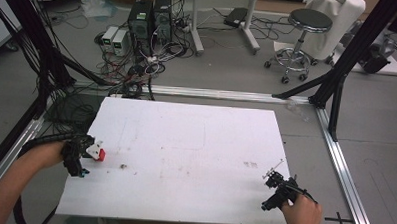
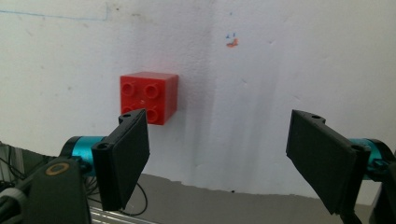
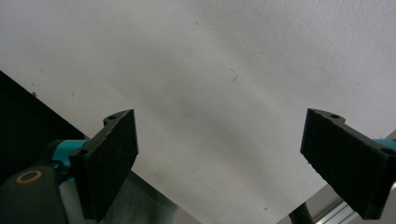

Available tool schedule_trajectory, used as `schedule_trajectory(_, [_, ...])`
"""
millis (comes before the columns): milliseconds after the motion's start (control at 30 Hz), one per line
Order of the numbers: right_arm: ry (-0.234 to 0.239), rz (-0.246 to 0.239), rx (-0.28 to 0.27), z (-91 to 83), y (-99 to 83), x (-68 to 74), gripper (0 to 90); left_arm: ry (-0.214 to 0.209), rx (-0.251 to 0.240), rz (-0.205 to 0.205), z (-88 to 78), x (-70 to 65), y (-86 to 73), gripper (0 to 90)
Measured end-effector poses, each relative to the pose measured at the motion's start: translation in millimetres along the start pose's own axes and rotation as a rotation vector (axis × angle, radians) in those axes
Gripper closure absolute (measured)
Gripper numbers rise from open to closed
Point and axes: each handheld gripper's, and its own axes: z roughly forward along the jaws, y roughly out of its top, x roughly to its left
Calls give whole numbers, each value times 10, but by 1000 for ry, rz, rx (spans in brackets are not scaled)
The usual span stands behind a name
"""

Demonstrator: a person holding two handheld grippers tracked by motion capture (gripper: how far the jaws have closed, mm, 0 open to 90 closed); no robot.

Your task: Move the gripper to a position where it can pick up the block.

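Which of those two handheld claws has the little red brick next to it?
The left gripper, at the table's left edge: the red brick sits just ahead of its open jaws. The right gripper faces bare tabletop.

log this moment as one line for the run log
left gripper: open, by red brick | right gripper: open | table: white

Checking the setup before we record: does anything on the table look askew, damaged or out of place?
Nothing serious. The red brick sits flat, studs up, off-centre toward one jaw of the open left gripper. The white table carries faint scuffs and pen marks. The right gripper is open over bare surface.
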Motion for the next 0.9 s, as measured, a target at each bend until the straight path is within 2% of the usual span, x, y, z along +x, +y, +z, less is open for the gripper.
schedule_trajectory(33, [-2, 2, 0, -8, -3, -3, 105, 6, 8, 17, -19, 55, 21, 217])
schedule_trajectory(167, [1, 14, -7, -4, -31, -21, 105, 6, 4, 33, -26, 155, 40, 217])
schedule_trajectory(400, [7, 22, -10, 9, -59, -34, 105, -5, -4, 82, 23, 274, 65, 217])
schedule_trajectory(733, [16, 21, -10, 18, -87, -55, 105, -33, -13, 98, 86, 387, 121, 217])
schedule_trajectory(900, [17, 27, -16, 7, -97, -66, 105, -57, -13, 121, 169, 451, 161, 217])
